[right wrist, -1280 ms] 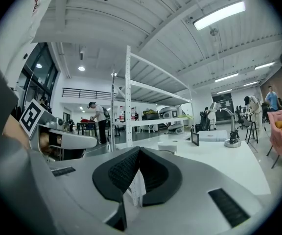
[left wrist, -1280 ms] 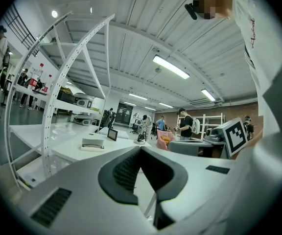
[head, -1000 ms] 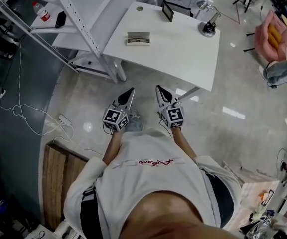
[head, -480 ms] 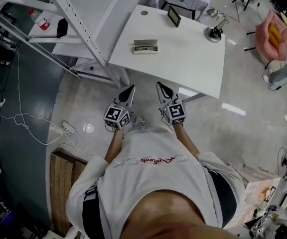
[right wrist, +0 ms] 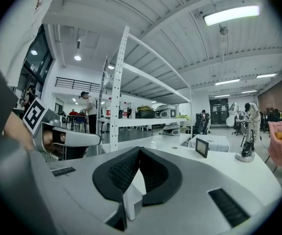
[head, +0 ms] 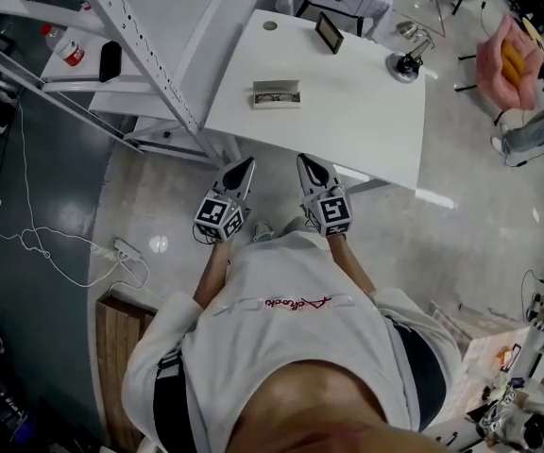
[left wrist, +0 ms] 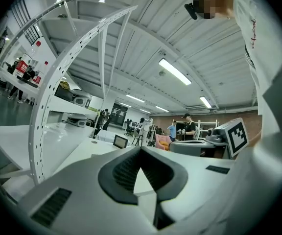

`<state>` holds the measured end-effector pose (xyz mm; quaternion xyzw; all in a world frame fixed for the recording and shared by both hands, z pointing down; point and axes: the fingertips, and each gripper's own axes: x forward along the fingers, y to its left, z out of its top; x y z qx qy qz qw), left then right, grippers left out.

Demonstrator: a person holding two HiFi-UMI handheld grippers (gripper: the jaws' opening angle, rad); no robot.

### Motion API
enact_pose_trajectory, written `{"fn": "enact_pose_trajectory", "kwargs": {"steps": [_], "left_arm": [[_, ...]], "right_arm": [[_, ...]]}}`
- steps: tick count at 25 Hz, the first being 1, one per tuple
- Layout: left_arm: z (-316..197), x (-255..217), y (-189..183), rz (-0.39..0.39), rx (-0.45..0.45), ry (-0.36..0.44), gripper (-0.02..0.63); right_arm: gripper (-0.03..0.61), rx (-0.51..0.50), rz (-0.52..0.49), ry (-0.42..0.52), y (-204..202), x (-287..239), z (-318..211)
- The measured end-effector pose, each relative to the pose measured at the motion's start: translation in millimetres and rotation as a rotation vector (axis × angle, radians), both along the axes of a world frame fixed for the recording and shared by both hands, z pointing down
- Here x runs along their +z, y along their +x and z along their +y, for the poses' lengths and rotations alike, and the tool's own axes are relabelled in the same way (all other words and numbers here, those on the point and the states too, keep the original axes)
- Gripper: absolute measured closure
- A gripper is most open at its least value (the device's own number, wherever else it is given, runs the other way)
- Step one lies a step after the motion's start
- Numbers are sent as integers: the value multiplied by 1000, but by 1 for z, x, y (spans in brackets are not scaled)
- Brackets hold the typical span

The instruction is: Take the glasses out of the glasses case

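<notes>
1. Glasses case (head: 277, 93) lies on the white table (head: 366, 121), toward its left side. It looks open, with a dark shape inside that I take for the glasses, though it is too small to be sure.
2. What has changed over the last 1 second is the person's distance from the table. Table and case now sit lower in the head view, and the table's near edge has come close to the gripper tips, where more floor showed between them before.
3. The left gripper (head: 244, 168) and the right gripper (head: 305, 166) are held side by side in front of the person's body and point toward the table. In each gripper view the 2 jaws meet tip to tip with nothing between them, so both are closed and empty.
4. Nothing on the table has shifted. The case, the small dark screen (head: 329, 32) and the desk lamp (head: 406, 62) keep the same places relative to each other.
5. For the task, this reads as approach only. The case is untouched and well apart from both grippers. I judge that the person must come closer and open at least 1 gripper before reaching in. The other gripper would probably steady the case, since a light case may slide on the smooth top.
</notes>
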<state>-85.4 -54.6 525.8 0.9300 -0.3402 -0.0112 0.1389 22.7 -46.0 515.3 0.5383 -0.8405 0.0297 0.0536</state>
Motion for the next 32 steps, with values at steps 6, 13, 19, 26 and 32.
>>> {"fn": "enact_pose_trajectory", "kwargs": {"steps": [6, 13, 19, 26, 32], "left_arm": [[-15, 8, 2, -2, 5, -23, 614], [-42, 19, 11, -8, -11, -53, 614], [-86, 17, 29, -14, -24, -50, 614], [-135, 11, 49, -30, -41, -42, 614], [-165, 11, 62, -40, -63, -48, 614]], "right_arm": [[560, 7, 1, -14, 4, 8, -16], [560, -7, -2, -35, 13, 18, -47], [560, -41, -10, -42, 22, 21, -89], [560, -82, -21, -32, 32, 18, -140], [560, -100, -32, -31, 46, 15, -173]]}}
